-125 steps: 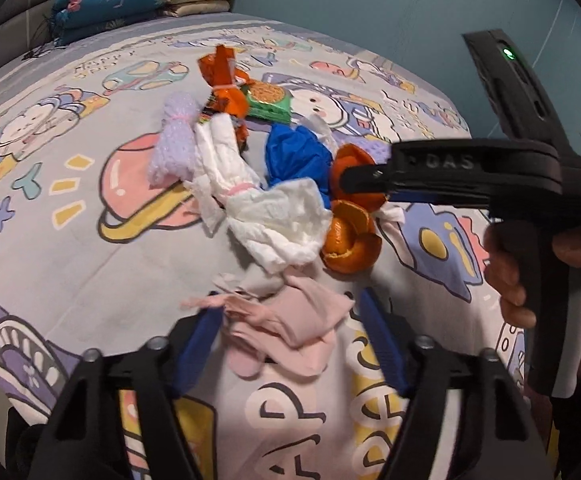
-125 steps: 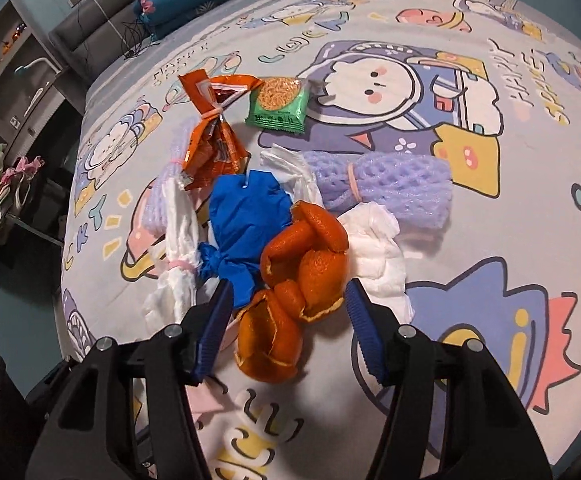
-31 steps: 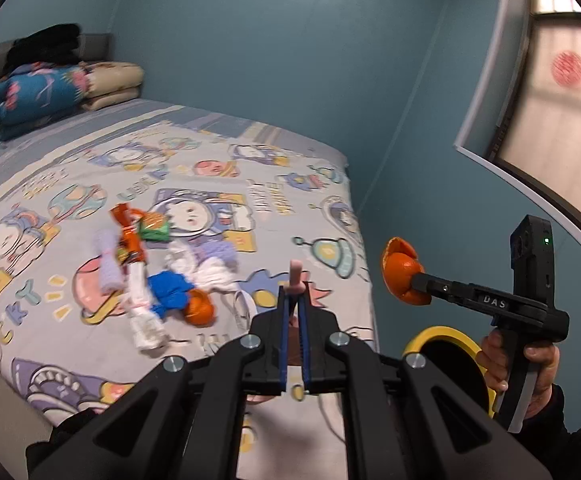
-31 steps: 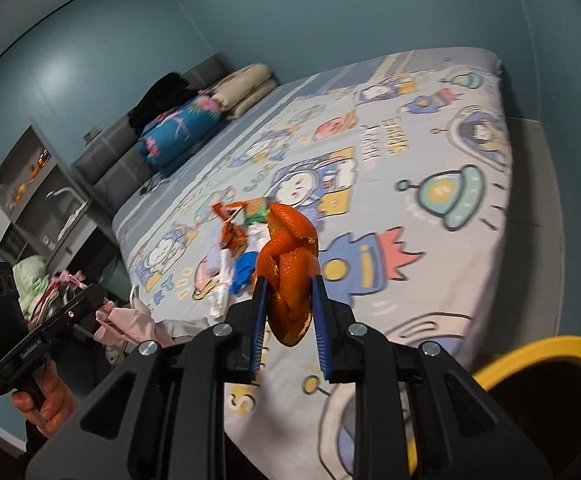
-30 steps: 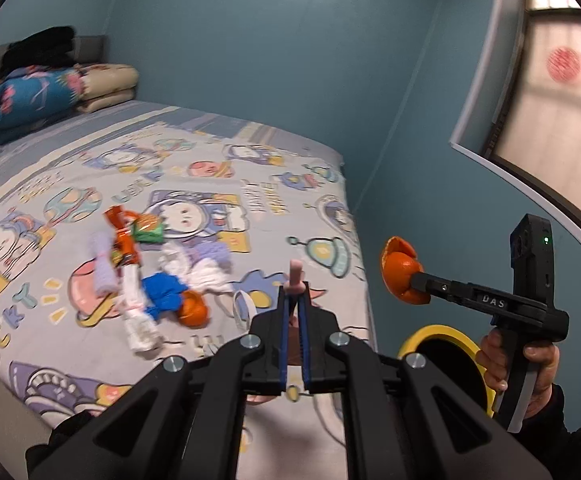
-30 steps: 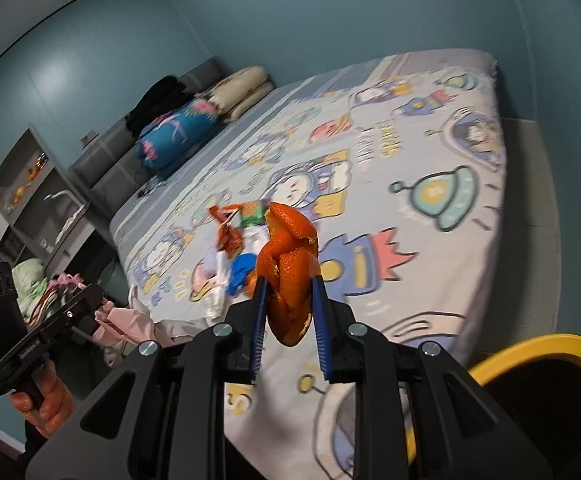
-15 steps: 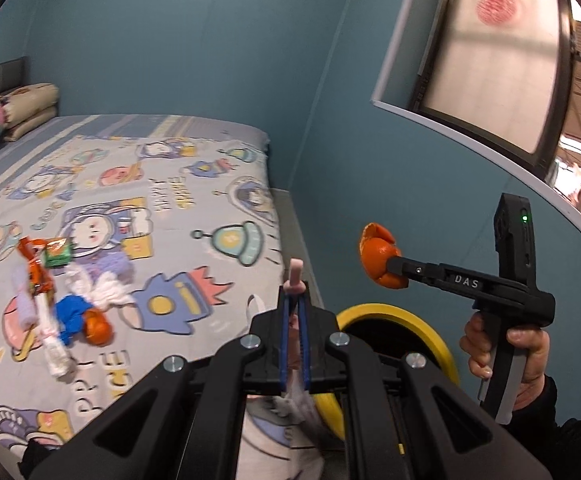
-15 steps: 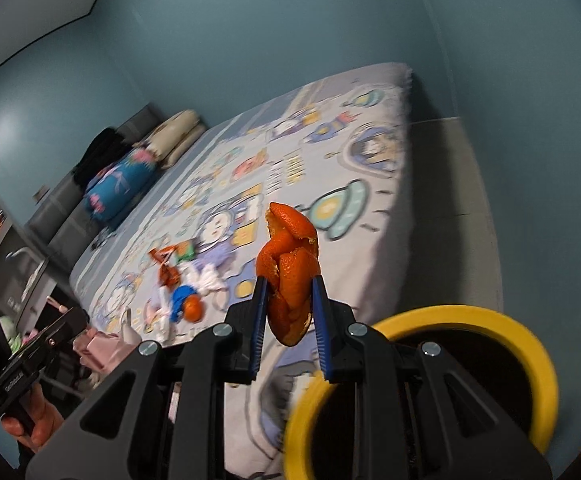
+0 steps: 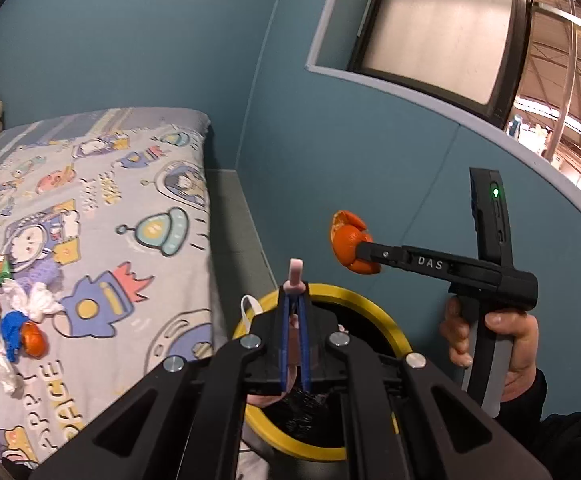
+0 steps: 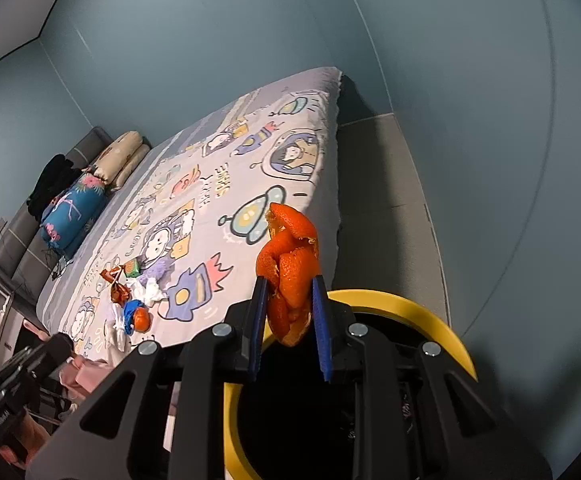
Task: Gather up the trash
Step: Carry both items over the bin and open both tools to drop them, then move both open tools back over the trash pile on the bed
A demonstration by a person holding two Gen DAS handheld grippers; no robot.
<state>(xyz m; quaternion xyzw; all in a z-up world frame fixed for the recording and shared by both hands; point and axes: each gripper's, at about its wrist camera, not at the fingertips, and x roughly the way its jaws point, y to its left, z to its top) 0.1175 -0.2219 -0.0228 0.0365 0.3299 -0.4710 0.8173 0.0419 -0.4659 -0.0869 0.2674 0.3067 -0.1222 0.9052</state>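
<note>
My left gripper [image 9: 295,300] is shut on a pink face mask [image 9: 294,274]; its white ear loop [image 9: 250,305] dangles beside the jaws, and the rest hangs below, mostly hidden. It hovers over the near rim of a yellow-rimmed trash bin [image 9: 386,326] with a black liner. My right gripper [image 10: 288,292] is shut on a curl of orange peel [image 10: 290,256], held above the same bin [image 10: 430,320]. The left wrist view shows that peel [image 9: 348,248] from the side. More trash lies on the bed: a blue wad [image 9: 12,326], another orange peel [image 9: 34,342] and white tissue [image 9: 38,302].
The bed with a cartoon-print sheet [image 9: 102,216] fills the left. A grey floor strip [image 10: 378,216] runs between bed and blue wall. A window [image 9: 442,28] is set in the wall above the bin. Pillows and folded blankets [image 10: 90,184] sit at the bed's far end.
Both grippers swung away from the bed to the right, each with its load. The yellow bin came from the lower right to sit under both grippers; the trash pile slid to the left edge.
</note>
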